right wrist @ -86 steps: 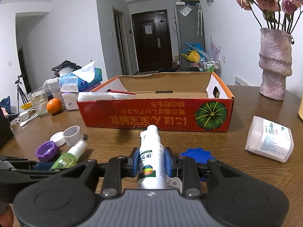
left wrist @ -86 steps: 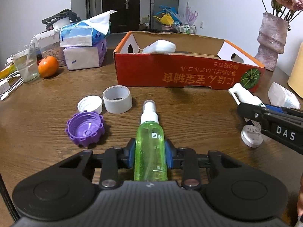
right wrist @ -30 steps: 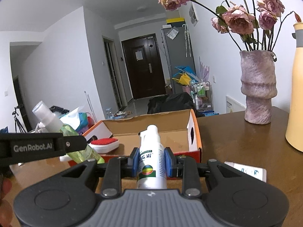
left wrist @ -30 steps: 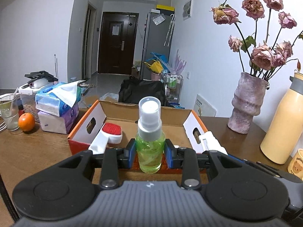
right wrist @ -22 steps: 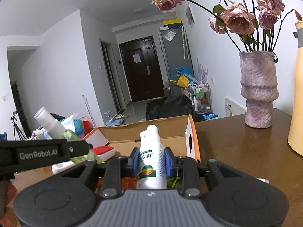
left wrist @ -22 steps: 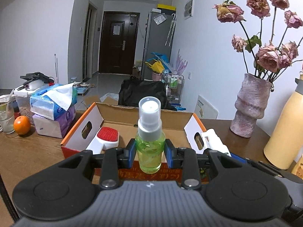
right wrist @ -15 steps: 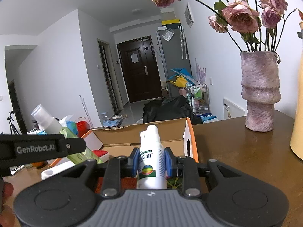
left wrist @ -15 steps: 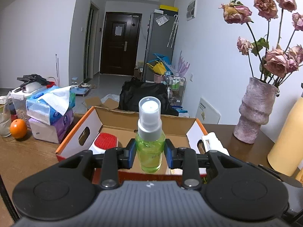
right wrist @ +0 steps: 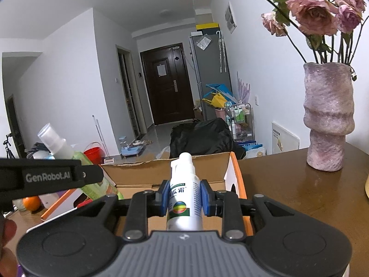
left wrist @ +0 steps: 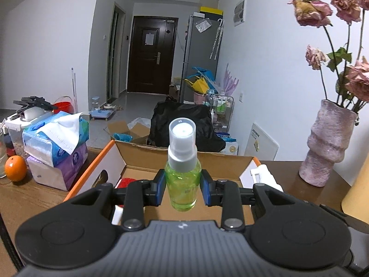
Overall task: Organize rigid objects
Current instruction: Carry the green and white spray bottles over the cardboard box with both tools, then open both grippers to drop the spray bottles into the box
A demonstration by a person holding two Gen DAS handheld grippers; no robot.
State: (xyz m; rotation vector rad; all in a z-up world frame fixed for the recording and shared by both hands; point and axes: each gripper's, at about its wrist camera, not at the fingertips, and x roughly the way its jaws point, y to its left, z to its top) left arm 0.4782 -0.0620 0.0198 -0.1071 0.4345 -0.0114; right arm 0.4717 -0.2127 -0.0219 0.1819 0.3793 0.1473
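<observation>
My left gripper [left wrist: 183, 190] is shut on a green spray bottle [left wrist: 183, 182] with a grey-white cap, held upright above the open orange cardboard box [left wrist: 96, 161]. My right gripper [right wrist: 184, 197] is shut on a white spray bottle [right wrist: 184, 196] with a coloured label, held over the right part of the same box [right wrist: 235, 173]. The left gripper and green bottle [right wrist: 92, 184] show at the left of the right wrist view. The white bottle's nozzle [left wrist: 263, 173] shows at the right of the left wrist view. A red-topped brush [left wrist: 124, 181] lies in the box, mostly hidden.
Stacked tissue packs [left wrist: 55, 143] and an orange [left wrist: 15, 171] stand left of the box on the wooden table [left wrist: 30, 198]. A pink vase with dried roses [left wrist: 327, 147] stands at the right, also in the right wrist view [right wrist: 327, 120]. A yellow flask [left wrist: 357, 189] is at the far right edge.
Both grippers have lifted their bottles off the table and carried them forward over the box. The box has come closer and lower in both views.
</observation>
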